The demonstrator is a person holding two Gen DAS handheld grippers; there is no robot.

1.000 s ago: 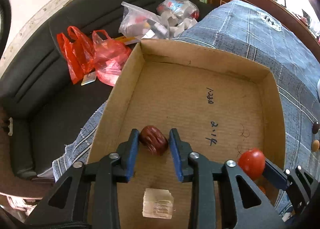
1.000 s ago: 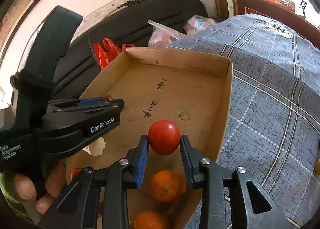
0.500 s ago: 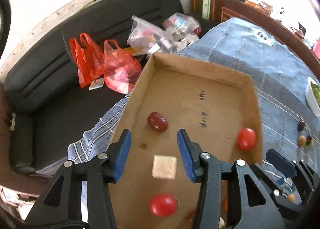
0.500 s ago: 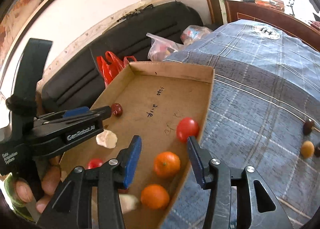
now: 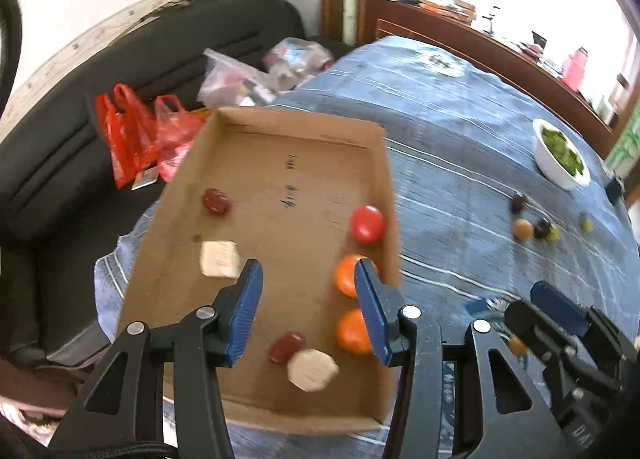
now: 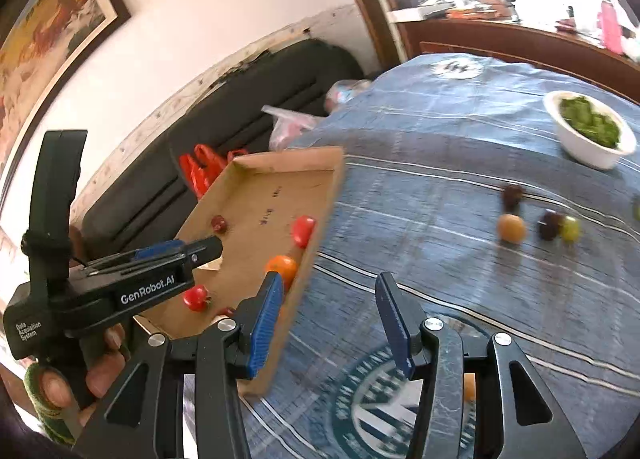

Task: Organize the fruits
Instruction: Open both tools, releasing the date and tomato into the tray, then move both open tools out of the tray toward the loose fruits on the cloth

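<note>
Both grippers (image 5: 308, 311) (image 6: 334, 323) opened – date (image 5: 216, 201), tomato (image 5: 367, 223) released, left in box (image 5: 280, 163)

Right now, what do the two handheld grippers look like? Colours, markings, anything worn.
Both are black plastic with silver pivot screws and blue ribbed pads. The left gripper carries white "GenRobot.AI" and "Data Acquisition System" lettering on its body, seen from the right wrist view. The right gripper matches it in build. A green patterned cuff shows at the hand holding the left one.

right gripper (image 6: 332, 321): jaws apart, nothing between | over blue tablecloth (image 6: 440, 187) | beside cardboard box (image 6: 256, 195)
</note>
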